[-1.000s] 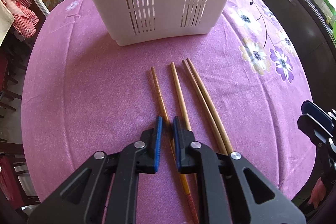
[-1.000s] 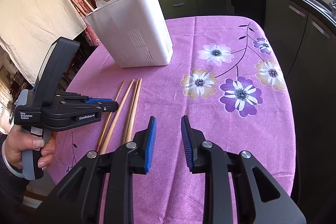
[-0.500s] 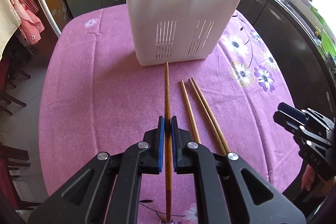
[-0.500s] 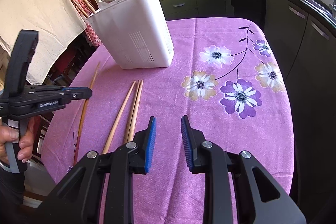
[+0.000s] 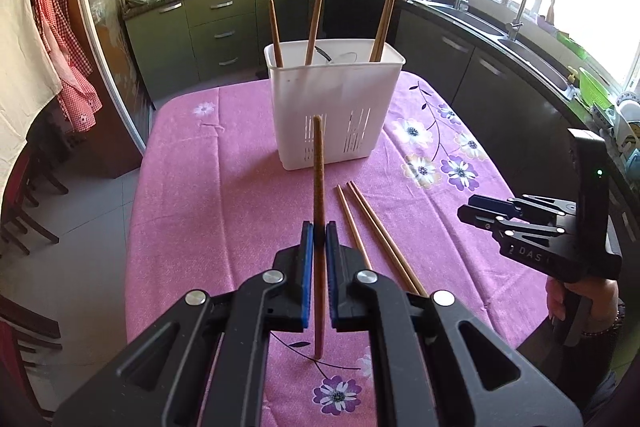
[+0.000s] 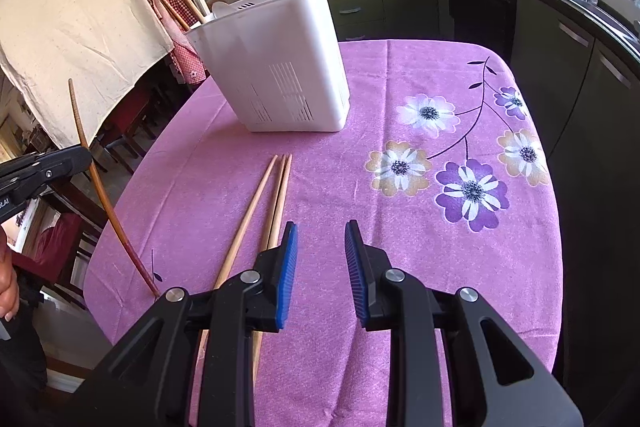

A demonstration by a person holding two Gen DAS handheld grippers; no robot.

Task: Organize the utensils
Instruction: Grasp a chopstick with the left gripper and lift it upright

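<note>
My left gripper [image 5: 319, 241] is shut on a dark brown chopstick [image 5: 318, 183] and holds it lifted above the table, tip toward the white utensil holder [image 5: 334, 115]. In the right wrist view the chopstick [image 6: 105, 199] hangs tilted from the left gripper [image 6: 86, 157] at the left. Three light chopsticks [image 5: 360, 223] lie on the purple cloth to the right of it; they also show in the right wrist view [image 6: 260, 203]. The holder [image 6: 280, 75] holds several chopsticks upright. My right gripper [image 6: 321, 243] is open and empty above the cloth, right of the lying chopsticks.
The round table [image 5: 224, 187] has a purple flowered cloth [image 6: 460, 187]. Dark kitchen cabinets [image 5: 500, 75] and a sink [image 5: 532, 7] run along the right. Wooden chairs [image 5: 24, 211] stand on the left. A white cloth [image 6: 76, 11] hangs at the left.
My left gripper closed on the dark chopstick, lifted it off the cloth and drew back and up from the holder. The right gripper has stayed open in place.
</note>
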